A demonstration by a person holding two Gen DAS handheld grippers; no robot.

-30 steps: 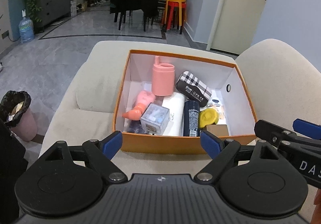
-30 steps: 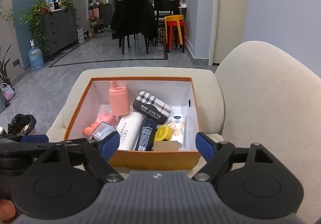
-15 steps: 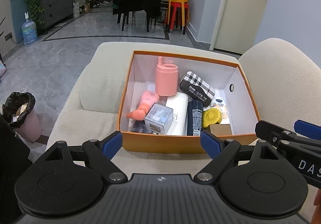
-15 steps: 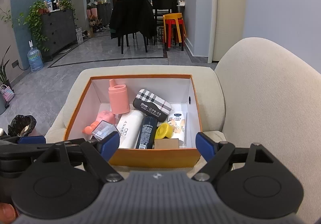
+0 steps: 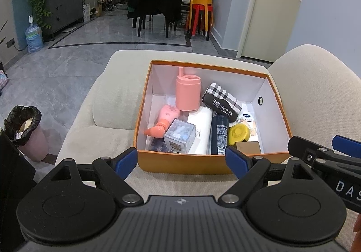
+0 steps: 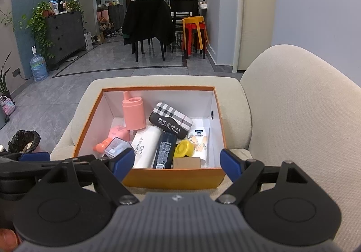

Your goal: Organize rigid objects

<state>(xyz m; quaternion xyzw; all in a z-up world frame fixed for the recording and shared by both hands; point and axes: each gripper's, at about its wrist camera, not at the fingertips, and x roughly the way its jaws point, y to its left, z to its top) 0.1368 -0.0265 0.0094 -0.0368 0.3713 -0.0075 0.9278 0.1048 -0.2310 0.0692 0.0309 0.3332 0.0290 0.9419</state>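
Fingers [image 5: 125, 160] short of box [image 5: 209, 164] (apart)

Open, empty left tongs [image 5: 181, 159] hover before the orange box [image 5: 203, 165] of clutter.

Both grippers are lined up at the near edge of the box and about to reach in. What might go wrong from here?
1. The plaid case rests tilted on the white bottle and dark can; pulling either out may send it sliding.
2. The orange box sits on a soft cushion, so pressing on its wall may tip it.
3. The left gripper and right gripper are close together and may collide.
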